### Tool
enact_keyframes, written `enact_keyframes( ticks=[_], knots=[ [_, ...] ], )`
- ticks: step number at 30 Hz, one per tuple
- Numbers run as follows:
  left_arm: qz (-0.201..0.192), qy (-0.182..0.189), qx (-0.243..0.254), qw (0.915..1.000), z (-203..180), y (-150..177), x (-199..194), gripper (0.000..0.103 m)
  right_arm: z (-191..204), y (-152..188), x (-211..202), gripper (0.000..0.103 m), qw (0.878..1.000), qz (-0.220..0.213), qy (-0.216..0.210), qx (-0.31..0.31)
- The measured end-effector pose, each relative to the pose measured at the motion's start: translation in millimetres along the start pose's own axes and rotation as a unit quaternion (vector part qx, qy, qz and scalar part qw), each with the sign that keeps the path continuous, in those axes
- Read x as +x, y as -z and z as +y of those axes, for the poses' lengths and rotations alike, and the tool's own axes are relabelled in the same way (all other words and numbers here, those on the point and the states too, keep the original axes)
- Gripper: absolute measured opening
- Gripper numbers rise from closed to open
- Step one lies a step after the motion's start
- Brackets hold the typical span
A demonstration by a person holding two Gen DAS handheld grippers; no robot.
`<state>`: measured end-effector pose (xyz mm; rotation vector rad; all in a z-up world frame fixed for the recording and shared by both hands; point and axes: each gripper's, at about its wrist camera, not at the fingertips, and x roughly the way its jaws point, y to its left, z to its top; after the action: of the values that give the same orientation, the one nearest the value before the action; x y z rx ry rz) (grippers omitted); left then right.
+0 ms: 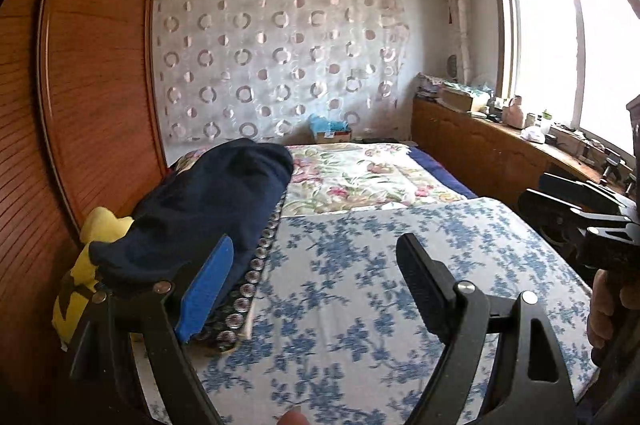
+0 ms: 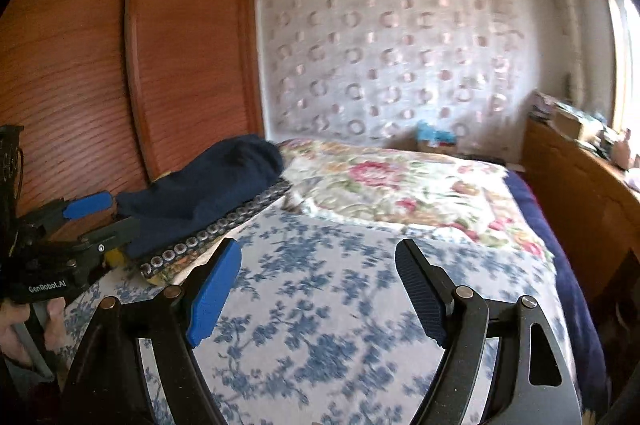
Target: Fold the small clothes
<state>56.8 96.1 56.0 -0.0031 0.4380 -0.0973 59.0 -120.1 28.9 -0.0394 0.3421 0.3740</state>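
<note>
Now, step: my guess is that a garment has to be fetched from the pile at the left before any folding starts.
Clothes: a navy garment (image 1: 212,201) lies on top of a patterned folded cloth (image 1: 256,265), with something yellow (image 1: 86,265) under or beside it, all at the left edge of the bed by the wardrobe (image 1: 80,65).
Work area: the blue-flowered sheet (image 1: 360,285) in front looks bare and flat, a good place to spread a piece.
Left gripper (image 1: 316,281): fingers wide apart, holding nothing; its left finger (image 1: 208,289) sits just beside the navy garment, whether touching I cannot tell.
Right gripper (image 2: 320,281): fingers also spread, empty, hovering over the sheet well apart from the pile.
How to pick: swing the left gripper left, pinch one edge or corner of the navy garment only, and avoid catching the patterned cloth beneath.
How to lay: drag it onto the flowered sheet and let the right gripper take an opposite corner so it spreads flat.
Risk: the navy fabric looks thick and bunched, so a deep bite may grab several layers; the right view is blurred, so fine edges are hard to judge.
</note>
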Motion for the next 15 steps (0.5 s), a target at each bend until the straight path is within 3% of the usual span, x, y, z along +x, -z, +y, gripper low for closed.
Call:
enact_keyframes(
  ticks=[6, 15],
  knots=[
    [-0.006, -0.004, 0.005, 1.0000, -17, -3, -5, 0.084, 17, 11, -31, 0.081, 0.999, -0.015, 0.037, 0.013],
    [-0.007, 0.002, 0.002, 1.0000, -23, -1, -8, 0.084, 36, 22, -30, 0.081, 0.998, -0.016, 0.048, 0.024]
  ],
)
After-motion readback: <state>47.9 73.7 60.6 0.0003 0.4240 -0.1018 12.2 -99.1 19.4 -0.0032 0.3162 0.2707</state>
